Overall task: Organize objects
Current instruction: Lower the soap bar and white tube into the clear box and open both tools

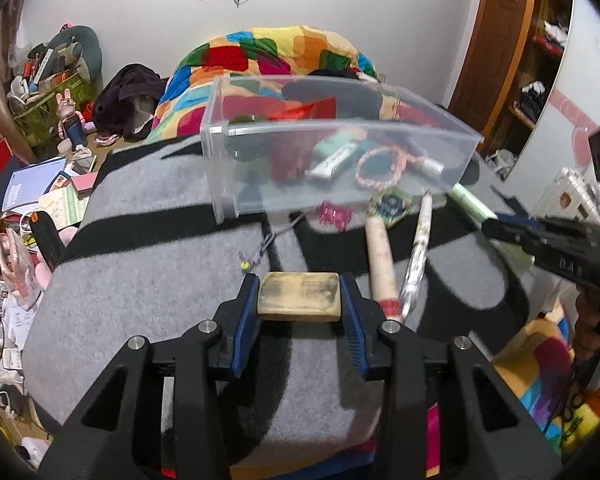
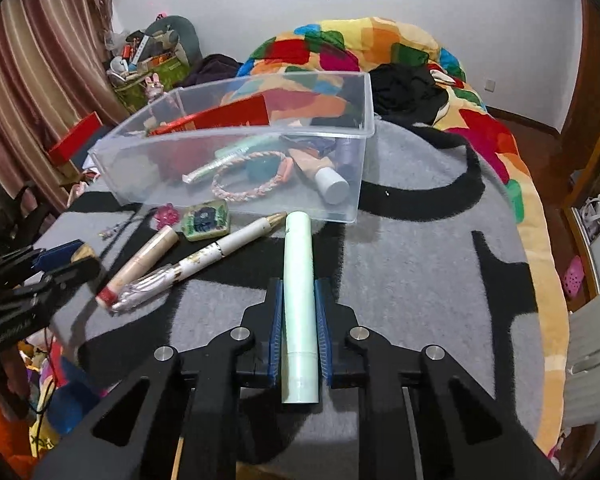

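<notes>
- left hand-held gripper (image 1: 300,300) clamps a tan block (image 1: 299,297)
- right hand-held gripper (image 2: 299,312) grips a mint tube (image 2: 298,300) above the grey blanket (image 2: 420,260)
- farther back, clear bin (image 2: 236,128) holds a braided bracelet (image 2: 248,178), tubes, a red packet (image 2: 228,118)

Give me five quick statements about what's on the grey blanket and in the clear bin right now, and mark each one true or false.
1. The right claw is shut on the pale green tube. True.
2. The left claw is empty. False: a worn tan block sits between its pads, gripped.
3. The braided pink bracelet lies inside the clear bin. True.
4. The white pen is already in the bin. False: it lies on the grey blanket in front of the bin.
5. The clear bin is tipped on its side. False: it stands upright with its open top facing up.
</notes>
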`<control>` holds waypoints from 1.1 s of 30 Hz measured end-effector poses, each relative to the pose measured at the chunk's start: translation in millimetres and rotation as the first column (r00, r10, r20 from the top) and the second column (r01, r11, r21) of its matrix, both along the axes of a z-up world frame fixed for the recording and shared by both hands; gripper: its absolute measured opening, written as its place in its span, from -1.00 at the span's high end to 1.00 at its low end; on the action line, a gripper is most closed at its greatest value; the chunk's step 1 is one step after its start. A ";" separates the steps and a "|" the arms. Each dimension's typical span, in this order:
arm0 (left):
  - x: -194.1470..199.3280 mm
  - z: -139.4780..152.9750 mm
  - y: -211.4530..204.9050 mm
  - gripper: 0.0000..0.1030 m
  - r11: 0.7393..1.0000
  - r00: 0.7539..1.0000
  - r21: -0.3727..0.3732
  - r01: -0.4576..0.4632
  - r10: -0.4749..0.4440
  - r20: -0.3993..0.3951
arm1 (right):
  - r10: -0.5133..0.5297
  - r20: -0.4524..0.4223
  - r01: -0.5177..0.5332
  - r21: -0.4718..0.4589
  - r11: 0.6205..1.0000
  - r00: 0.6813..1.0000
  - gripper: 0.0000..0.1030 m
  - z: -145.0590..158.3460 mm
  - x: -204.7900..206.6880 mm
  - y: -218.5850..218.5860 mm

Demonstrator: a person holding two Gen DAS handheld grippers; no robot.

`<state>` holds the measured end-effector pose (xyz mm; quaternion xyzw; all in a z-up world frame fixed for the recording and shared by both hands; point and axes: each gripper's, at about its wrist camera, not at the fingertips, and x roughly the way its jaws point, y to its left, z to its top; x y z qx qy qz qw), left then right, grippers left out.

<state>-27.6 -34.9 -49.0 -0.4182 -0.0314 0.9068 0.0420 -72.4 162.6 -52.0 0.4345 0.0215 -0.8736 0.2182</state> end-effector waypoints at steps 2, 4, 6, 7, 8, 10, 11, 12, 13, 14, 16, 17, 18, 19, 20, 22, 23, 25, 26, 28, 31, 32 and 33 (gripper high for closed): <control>-2.7 6.8 -0.6 0.23 1.000 1.000 0.016 -0.002 0.002 -0.014 | 0.001 -0.018 -0.001 -0.009 1.000 1.000 0.72 7.6 2.3 0.9; -5.6 14.3 -0.7 0.23 1.000 0.999 0.027 -0.005 0.006 -0.031 | 0.002 -0.038 -0.003 -0.022 1.000 0.999 0.72 17.4 2.7 0.9; -9.1 22.9 -0.8 0.23 0.999 0.999 0.038 -0.007 0.009 -0.051 | 0.000 -0.060 -0.002 -0.032 0.999 0.998 0.73 26.8 2.2 0.5; -11.2 26.5 -0.8 0.23 0.999 0.998 0.044 -0.007 0.009 -0.059 | -0.002 -0.074 0.000 -0.034 0.999 0.997 0.73 31.5 1.4 0.0; -13.5 30.5 -0.9 0.23 0.999 0.998 0.053 -0.007 0.010 -0.067 | -0.003 -0.086 0.000 -0.037 0.999 0.996 0.72 35.2 1.1 -0.9; -18.5 37.7 -0.5 0.23 0.998 0.997 0.070 -0.006 0.011 -0.081 | -0.004 -0.107 -0.001 -0.044 0.999 0.994 0.73 43.3 -1.5 -2.7; -21.9 42.0 -0.1 0.23 0.997 0.996 0.073 -0.005 0.012 -0.091 | -0.004 -0.118 -0.001 -0.045 0.999 0.993 0.72 46.9 -2.9 -3.9; -24.4 44.9 0.5 0.23 0.997 0.995 0.072 -0.005 0.012 -0.097 | -0.006 -0.128 0.000 -0.044 0.999 0.992 0.73 49.9 -4.7 -5.6; -26.8 47.6 1.2 0.23 0.997 0.995 0.072 -0.002 0.010 -0.103 | -0.007 -0.138 0.001 -0.043 0.999 0.990 0.72 52.3 -7.2 -6.3; -31.0 51.1 2.6 0.23 0.997 0.994 0.072 0.007 0.001 -0.110 | -0.010 -0.151 0.005 -0.038 0.999 0.989 0.73 55.7 -10.1 -8.1; -37.7 54.8 5.0 0.23 0.998 0.993 0.065 0.015 -0.007 -0.116 | -0.017 -0.173 0.012 -0.032 0.999 0.985 0.72 61.6 -14.8 -10.3; -41.9 56.9 6.6 0.23 0.998 0.993 0.059 0.018 -0.011 -0.119 | -0.016 -0.180 0.011 -0.032 0.999 0.984 0.72 64.4 -16.9 -11.4; -46.6 58.9 8.2 0.23 0.998 0.993 0.056 0.021 -0.015 -0.121 | -0.017 -0.186 0.011 -0.031 0.999 0.982 0.72 66.2 -19.2 -11.7; -50.4 60.1 9.4 0.23 0.998 0.992 0.056 0.027 -0.020 -0.121 | -0.017 -0.196 0.012 -0.028 1.000 0.980 0.72 69.1 -21.6 -13.2; -56.0 61.4 10.8 0.23 0.998 0.992 0.059 0.033 -0.025 -0.121 | -0.018 -0.204 0.013 -0.026 1.000 0.979 0.72 71.1 -23.3 -14.2; -62.8 61.7 12.0 0.23 0.997 0.993 0.065 0.038 -0.031 -0.116 | -0.018 -0.214 0.014 -0.023 1.000 0.977 0.72 74.7 -28.7 -16.7; -68.4 61.4 13.0 0.23 0.997 0.993 0.071 0.043 -0.035 -0.111 | -0.018 -0.216 0.013 -0.023 1.000 0.976 0.72 75.6 -31.4 -17.8; -75.5 59.2 13.6 0.23 0.996 0.994 0.081 0.047 -0.039 -0.102 | -0.018 -0.216 0.014 -0.019 1.000 0.976 0.72 75.3 -38.5 -20.7; -80.7 57.3 13.8 0.23 0.995 0.995 0.084 0.047 -0.040 -0.093 | -0.019 -0.212 0.016 -0.017 1.000 0.977 0.72 74.9 -42.4 -22.4; -89.0 52.1 15.1 0.23 0.994 0.996 0.092 0.051 -0.044 -0.075 | -0.018 -0.197 0.015 -0.019 1.000 0.980 0.72 70.3 -51.4 -23.9; -100.9 43.9 15.6 0.23 0.993 0.998 0.106 0.050 -0.045 -0.045 | -0.020 -0.174 0.017 -0.013 1.000 0.984 0.72 62.4 -65.5 -28.7; -103.7 41.7 15.7 0.23 0.993 0.998 0.105 0.047 -0.042 -0.041 | -0.019 -0.168 0.017 -0.010 1.000 0.986 0.72 59.8 -70.0 -30.7; -106.6 39.9 15.9 0.23 0.993 0.999 0.107 0.044 -0.040 -0.036 | -0.016 -0.160 0.016 -0.004 1.000 0.987 0.72 56.6 -74.9 -33.4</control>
